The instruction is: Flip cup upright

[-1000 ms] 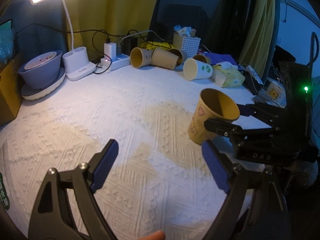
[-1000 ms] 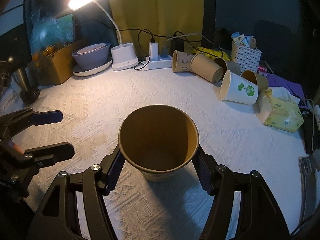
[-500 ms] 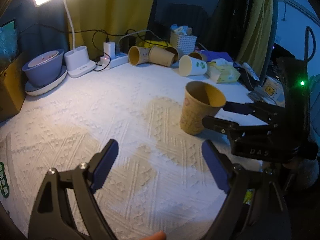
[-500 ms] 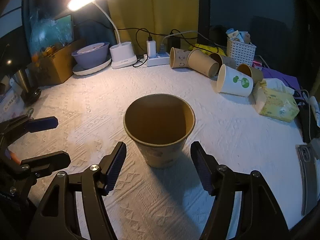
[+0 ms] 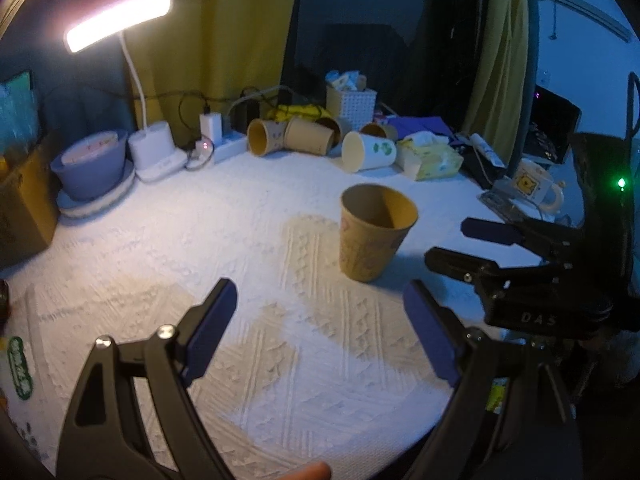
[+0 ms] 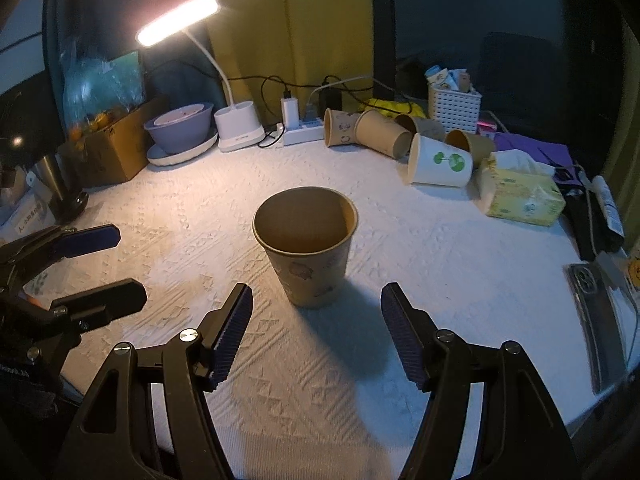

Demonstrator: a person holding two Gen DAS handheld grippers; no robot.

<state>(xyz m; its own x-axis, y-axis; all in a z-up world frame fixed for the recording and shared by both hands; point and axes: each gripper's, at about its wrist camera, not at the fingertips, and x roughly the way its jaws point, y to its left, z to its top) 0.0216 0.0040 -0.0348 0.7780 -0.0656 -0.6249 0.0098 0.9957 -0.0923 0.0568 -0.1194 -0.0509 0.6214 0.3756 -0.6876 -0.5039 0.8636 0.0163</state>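
A brown paper cup (image 6: 306, 246) stands upright and empty on the white textured cloth, mouth up. It also shows in the left wrist view (image 5: 374, 236). My right gripper (image 6: 316, 330) is open, pulled back a short way in front of the cup, touching nothing. It also shows at the right of the left wrist view (image 5: 464, 242). My left gripper (image 5: 320, 320) is open and empty, to the left of the cup and nearer than it; it appears at the left edge of the right wrist view (image 6: 106, 268).
Several paper cups (image 6: 372, 136) lie on their sides at the back, with a white cup (image 6: 438, 162) and a tissue pack (image 6: 522, 196). A desk lamp (image 6: 236, 128), power strip (image 6: 304, 130), purple bowl (image 6: 180, 122), cardboard box (image 6: 110, 148) and white basket (image 6: 454, 106) line the rear. A phone (image 6: 600, 312) lies right.
My right gripper opened off the cup and drew back, leaving it standing on the cloth. My left gripper also pulled back a little.
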